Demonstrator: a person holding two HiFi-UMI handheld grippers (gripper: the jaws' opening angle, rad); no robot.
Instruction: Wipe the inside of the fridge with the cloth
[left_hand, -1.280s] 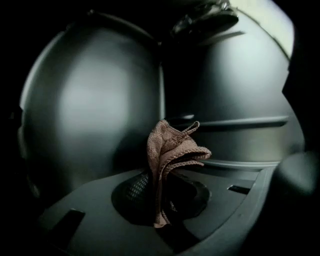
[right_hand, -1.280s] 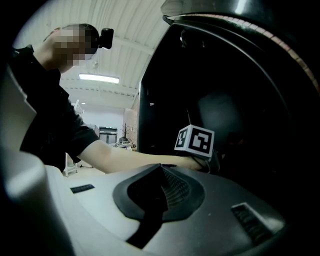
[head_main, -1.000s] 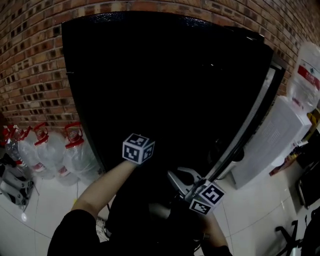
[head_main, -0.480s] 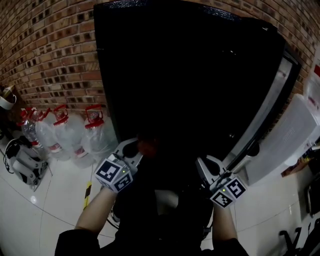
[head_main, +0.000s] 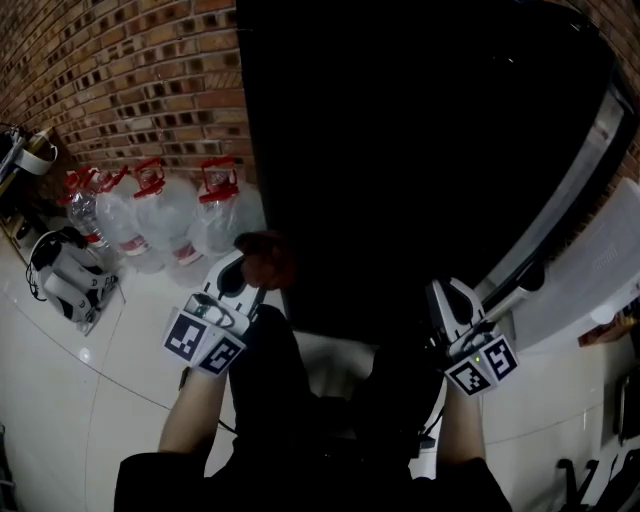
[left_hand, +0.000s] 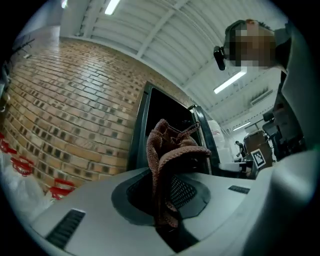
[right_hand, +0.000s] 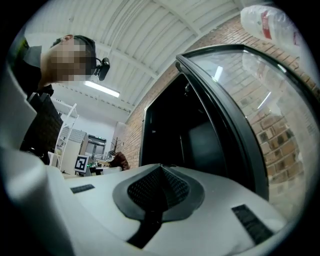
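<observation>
The left gripper (head_main: 245, 278) has its jaws clamped on the reddish-brown cloth (left_hand: 166, 160) in front of the dark fridge (head_main: 420, 150). The right gripper (head_main: 450, 303) has its jaws pressed together, empty.

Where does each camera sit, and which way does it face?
Head view: on the person's head, facing down at the black fridge, both forearms, the left gripper and right gripper.
Left gripper view: on the left gripper, facing up along jaws shut on the cloth toward fridge and brick wall; the person's head shows.
Right gripper view: on the right gripper, facing up along shut, empty jaws toward the fridge's open door; the head shows.
Shared: both gripper views show the other gripper.
</observation>
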